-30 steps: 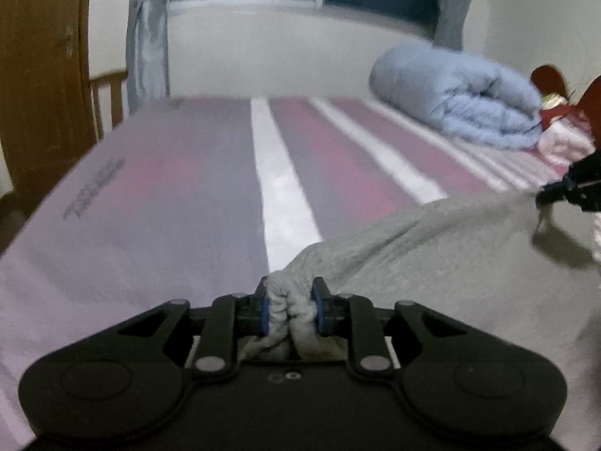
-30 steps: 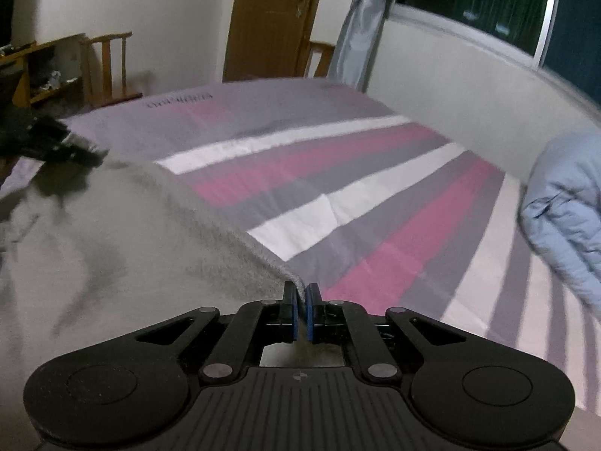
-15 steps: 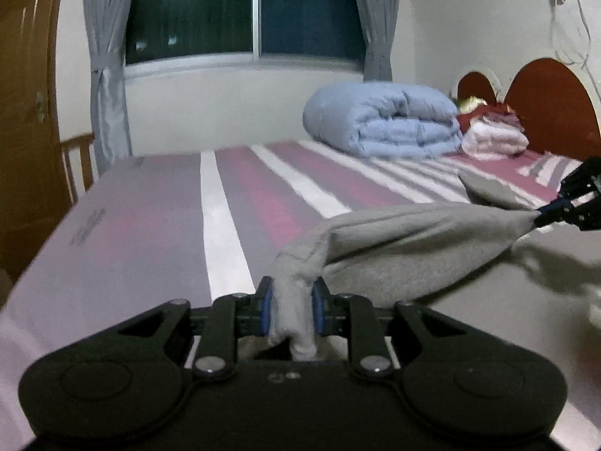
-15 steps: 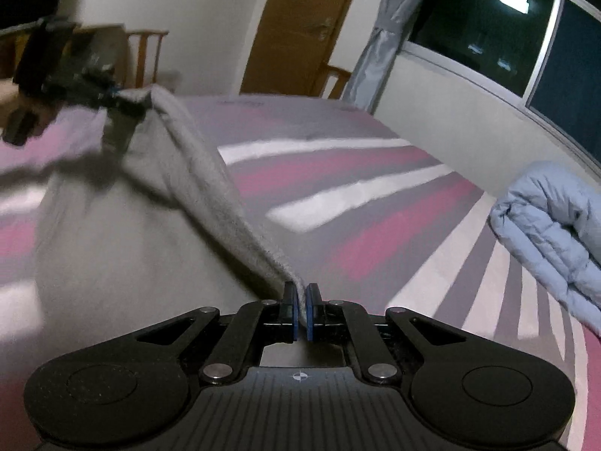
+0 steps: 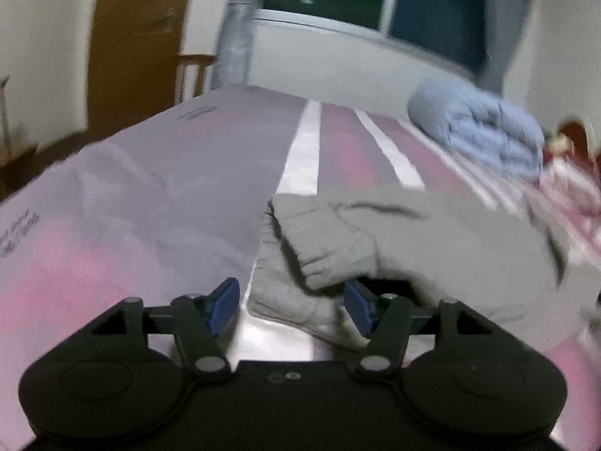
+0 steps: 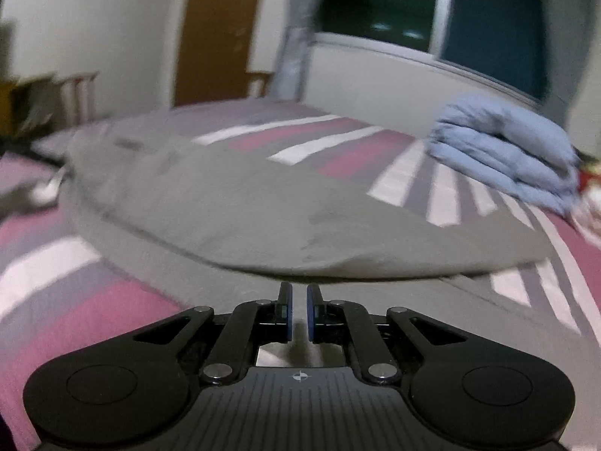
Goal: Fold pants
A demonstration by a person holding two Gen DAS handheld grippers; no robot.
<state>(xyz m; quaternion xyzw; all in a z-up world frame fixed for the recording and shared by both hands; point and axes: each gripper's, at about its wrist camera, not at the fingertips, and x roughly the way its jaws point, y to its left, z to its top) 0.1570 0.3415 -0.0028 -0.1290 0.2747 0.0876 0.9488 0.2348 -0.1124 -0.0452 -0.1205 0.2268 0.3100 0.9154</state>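
Observation:
The grey pants (image 5: 432, 240) lie on the striped bed, folded over on themselves, with the ribbed waistband end (image 5: 323, 240) on top of a lower layer. My left gripper (image 5: 293, 306) is open wide just in front of that end, holding nothing. In the right wrist view the pants (image 6: 263, 210) lie as a broad folded mound. My right gripper (image 6: 298, 314) sits just short of the fold's near edge, jaws slightly apart and empty.
The bed (image 5: 150, 188) has pink, grey and white stripes. A folded blue quilt (image 5: 480, 131) lies at the far right, also in the right wrist view (image 6: 503, 146). A wooden door (image 5: 139, 37), chair (image 5: 193, 71) and window (image 6: 432, 3) stand beyond the bed.
Both grippers held the pants raised and stretched between them. Now the pants lie folded on the bed, and both grippers have let go and opened.

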